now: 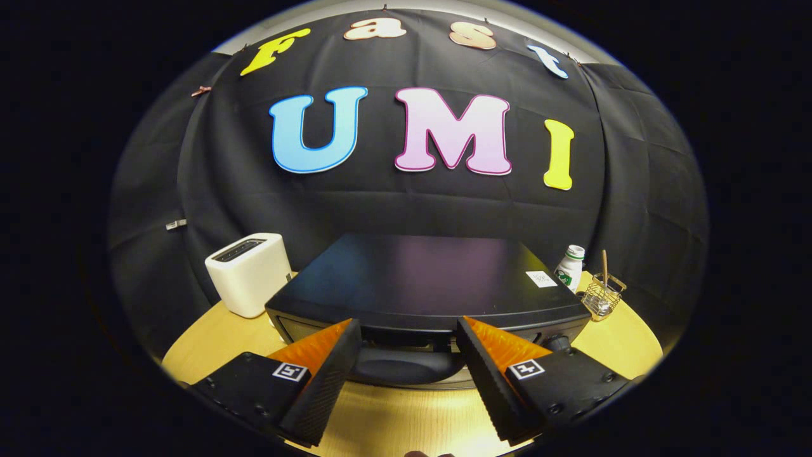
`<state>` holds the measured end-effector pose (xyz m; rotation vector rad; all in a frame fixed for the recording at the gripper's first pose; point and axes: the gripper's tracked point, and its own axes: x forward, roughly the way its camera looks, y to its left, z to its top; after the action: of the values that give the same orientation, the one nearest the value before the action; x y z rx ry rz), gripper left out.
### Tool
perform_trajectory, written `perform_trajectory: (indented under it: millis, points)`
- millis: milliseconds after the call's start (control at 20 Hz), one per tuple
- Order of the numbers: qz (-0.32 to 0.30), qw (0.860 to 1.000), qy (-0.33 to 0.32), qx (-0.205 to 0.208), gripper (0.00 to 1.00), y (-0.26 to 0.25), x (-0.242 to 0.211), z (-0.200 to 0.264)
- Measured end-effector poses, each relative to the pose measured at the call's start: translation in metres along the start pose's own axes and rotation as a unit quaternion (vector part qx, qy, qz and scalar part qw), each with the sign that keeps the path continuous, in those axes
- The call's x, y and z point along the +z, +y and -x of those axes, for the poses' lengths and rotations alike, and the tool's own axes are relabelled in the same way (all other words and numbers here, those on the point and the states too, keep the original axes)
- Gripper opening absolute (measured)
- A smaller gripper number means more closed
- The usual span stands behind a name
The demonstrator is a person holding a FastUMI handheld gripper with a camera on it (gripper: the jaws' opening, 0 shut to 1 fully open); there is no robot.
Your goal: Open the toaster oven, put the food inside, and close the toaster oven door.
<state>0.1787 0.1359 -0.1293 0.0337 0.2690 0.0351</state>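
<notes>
Two fingers of the tool point(409, 330) stand spread apart and released, gripping nothing, their tips just in front of the toaster oven point(425, 285), one to each side of its front middle. The toaster oven sits in the middle of the round wooden desk point(393, 419), just ahead of the tool, with its front face turned toward the fingers and its long axis running side to side across the view. Its flat dark top is seen from slightly above. Its front is mostly hidden: the top's front edge overhangs it and the fingers cover both sides, so only a dark rounded part between the fingertips and a strip of the face can be made out. I cannot tell whether the door is open or closed. A knob point(558, 343) peeks out beside the right finger.

A small white sticker point(541, 278) lies on the oven's top near its right rear corner; its print is too small to read. A white toaster point(248, 273) stands to the oven's left, close beside it. To the right rear stand a white bottle point(570, 268) with a green-marked label, unreadable, and a wire basket point(603, 296) holding a thin stick. Each finger carries a square black-and-white marker.
</notes>
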Motion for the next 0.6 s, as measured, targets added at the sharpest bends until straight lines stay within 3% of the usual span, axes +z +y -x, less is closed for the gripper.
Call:
perform_trajectory:
  millis: [100, 300, 600]
  points:
    - [0.017, 1.0, -0.011, 0.001, 0.97, 0.002, 0.005, 0.0]
    - [-0.023, 0.999, 0.023, 0.008, 0.97, 0.002, -0.006, 0.002]
    - [-0.01, 0.999, 0.038, 0.01, 0.98, 0.005, -0.016, 0.019]
